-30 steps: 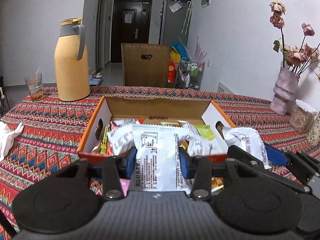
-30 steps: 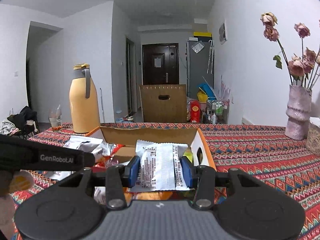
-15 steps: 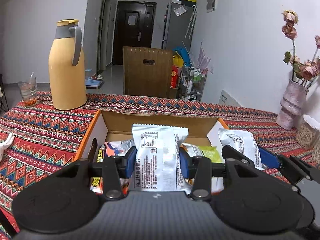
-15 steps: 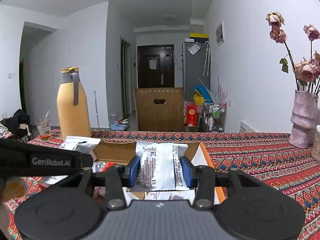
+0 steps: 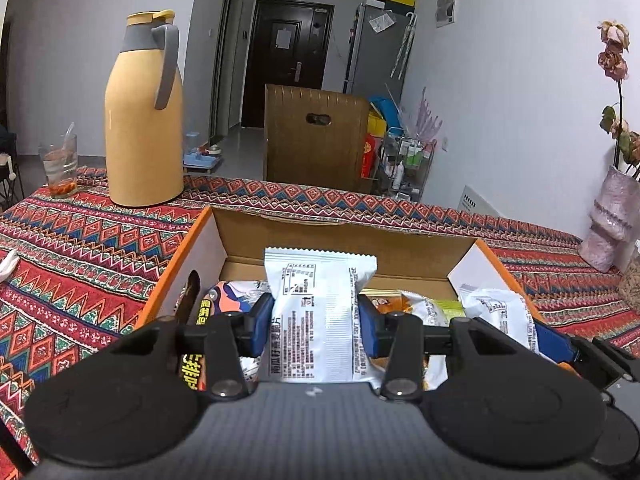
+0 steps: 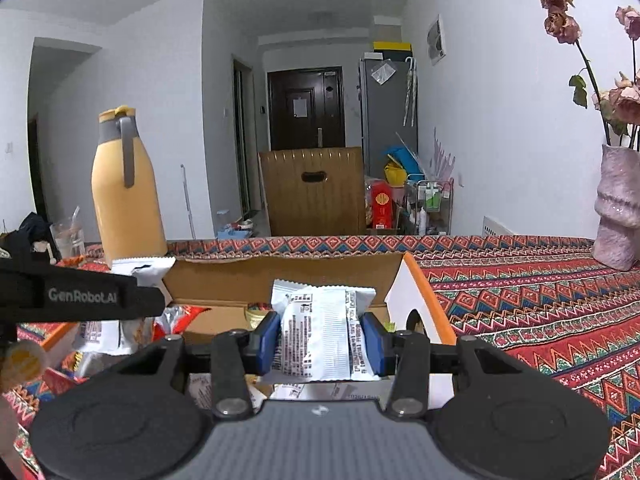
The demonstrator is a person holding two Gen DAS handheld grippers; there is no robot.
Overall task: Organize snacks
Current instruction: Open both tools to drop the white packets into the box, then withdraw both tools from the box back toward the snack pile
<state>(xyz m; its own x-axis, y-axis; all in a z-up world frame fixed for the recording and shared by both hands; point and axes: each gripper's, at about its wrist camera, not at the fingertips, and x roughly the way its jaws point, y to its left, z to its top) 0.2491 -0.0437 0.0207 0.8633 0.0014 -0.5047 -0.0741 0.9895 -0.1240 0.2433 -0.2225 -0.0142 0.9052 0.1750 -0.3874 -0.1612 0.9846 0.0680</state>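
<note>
An open cardboard box [image 5: 344, 236] with orange edges sits on the patterned tablecloth and holds several snack packets. My left gripper [image 5: 316, 320] is shut on a white snack packet [image 5: 318, 304], held upright over the box's left half. My right gripper [image 6: 322, 340] is shut on a second white snack packet [image 6: 324, 332] over the box's [image 6: 280, 276] right end, near its white end wall. In the left wrist view the right gripper [image 5: 560, 348] shows at the right with its packet [image 5: 496, 312]. The left gripper's arm [image 6: 80, 296] crosses the right wrist view at the left.
A tall yellow thermos [image 5: 142, 120] and a glass [image 5: 60, 164] stand at the table's back left. A pink vase with dried flowers [image 6: 618, 216] stands at the right. A wooden chair back [image 5: 316, 140] is behind the table. A white cloth [image 5: 8, 264] lies at the left.
Both grippers have moved forward and lower with their packets, so the box now lies closer beneath them. Both grips are unchanged.
</note>
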